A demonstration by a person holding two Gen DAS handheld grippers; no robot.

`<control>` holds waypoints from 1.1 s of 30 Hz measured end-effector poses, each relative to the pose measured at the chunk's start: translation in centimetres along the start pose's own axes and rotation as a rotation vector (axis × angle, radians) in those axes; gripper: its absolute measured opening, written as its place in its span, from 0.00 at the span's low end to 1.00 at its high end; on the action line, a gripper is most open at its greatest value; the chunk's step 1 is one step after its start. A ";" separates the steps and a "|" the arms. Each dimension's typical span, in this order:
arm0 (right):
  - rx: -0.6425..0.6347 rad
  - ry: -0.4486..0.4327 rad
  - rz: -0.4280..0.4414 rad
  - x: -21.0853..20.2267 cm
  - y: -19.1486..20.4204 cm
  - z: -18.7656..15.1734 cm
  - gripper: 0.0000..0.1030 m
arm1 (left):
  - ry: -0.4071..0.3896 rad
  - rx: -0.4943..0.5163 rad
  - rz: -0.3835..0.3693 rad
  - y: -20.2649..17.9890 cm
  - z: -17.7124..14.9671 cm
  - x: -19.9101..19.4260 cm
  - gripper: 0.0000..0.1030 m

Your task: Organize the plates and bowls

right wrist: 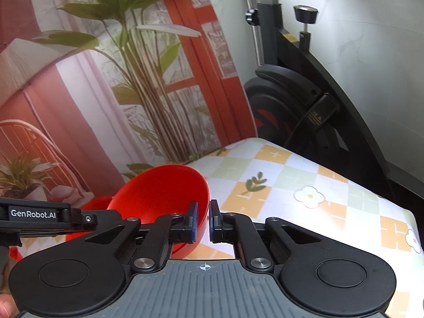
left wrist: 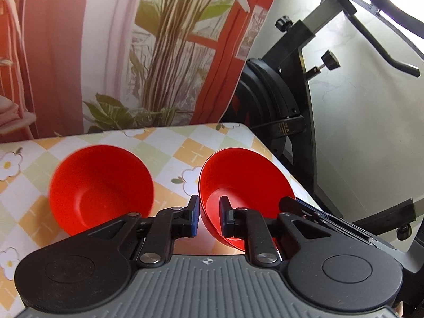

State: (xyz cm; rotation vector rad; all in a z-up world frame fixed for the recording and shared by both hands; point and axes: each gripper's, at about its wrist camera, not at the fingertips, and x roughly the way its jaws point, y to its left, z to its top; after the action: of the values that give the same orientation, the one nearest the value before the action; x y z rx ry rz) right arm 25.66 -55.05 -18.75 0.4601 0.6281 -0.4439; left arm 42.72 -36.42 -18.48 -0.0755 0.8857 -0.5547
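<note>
Two red bowls show in the left wrist view. One red bowl [left wrist: 100, 185] rests on the checked tablecloth [left wrist: 172, 145] at the left, its edge blurred. The other red bowl [left wrist: 246, 180] hangs tilted above the table's right side. My left gripper [left wrist: 210, 217] is shut on its left rim, one finger inside and one outside. The right gripper's body [left wrist: 318, 217] reaches its right rim. In the right wrist view my right gripper [right wrist: 203, 222] is shut on the rim of this tilted bowl [right wrist: 159, 190]. The left gripper's body [right wrist: 34, 214] crosses at the left, with a sliver of the resting bowl [right wrist: 96, 202] behind it.
A black exercise bike [left wrist: 278, 100] [right wrist: 304, 92] stands just past the table's right edge. A printed backdrop of plants and a red window [left wrist: 159, 53] hangs behind the table. Flower-patterned tablecloth [right wrist: 304, 175] stretches to the right of the held bowl.
</note>
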 end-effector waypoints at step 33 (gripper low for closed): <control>-0.169 0.064 0.113 6.0 12.2 -0.8 0.08 | -0.070 -0.036 0.171 9.7 1.1 -4.0 0.16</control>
State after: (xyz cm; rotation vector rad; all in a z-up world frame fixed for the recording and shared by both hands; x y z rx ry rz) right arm 36.02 -46.24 -19.85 0.3476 0.6918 -0.2668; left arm 45.70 -26.29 -17.70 -0.0507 0.8249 -0.3747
